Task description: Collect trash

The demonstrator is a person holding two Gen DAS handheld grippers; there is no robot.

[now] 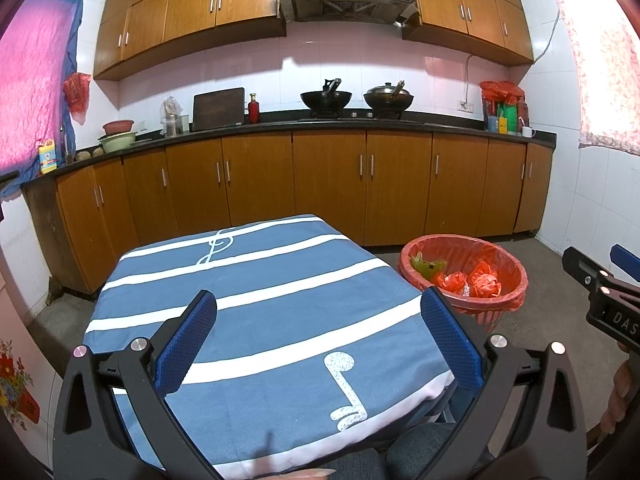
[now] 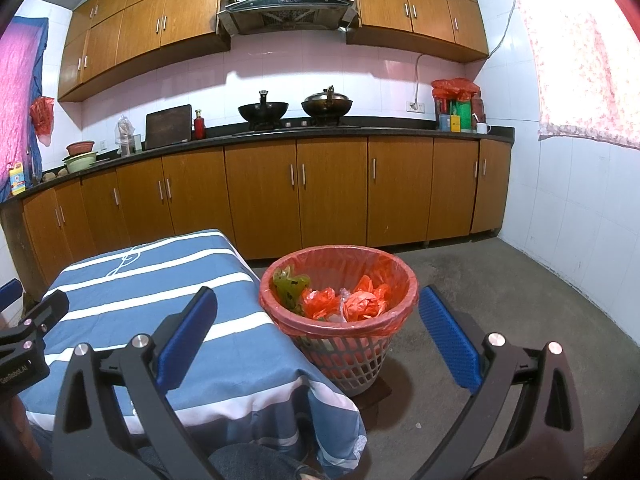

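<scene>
- Trash [image 2: 344, 300]: crumpled orange bags, a green wrapper and some clear plastic, all sitting inside the basket [image 2: 400, 280], below the rim.
- Basket on the floor just beside the table's right edge, lined with an orange bag [image 2: 340, 258] folded over the rim. Likely parked there so scraps from the table [image 1: 260, 280] drop straight in.
- Table covered by a blue striped cloth with music-note print; no loose trash visible on it in either view.
- Left gripper [image 1: 320, 340] spread wide, nothing between the blue pads, hovering above the near half of the cloth. Basket ahead and to its right, past the table corner.
- Right gripper [image 2: 318, 340] also spread wide and empty, held over the table's right edge; the basket is framed between its fingers, ahead and lower. Not touching rim or contents.
- Both held level, pointing toward the cabinets [image 2: 332, 192]; reads as a neutral pose rather than an approach.
- Judgement: collection looks done or nearly so. Hidden floor behind the table can't be checked.
</scene>
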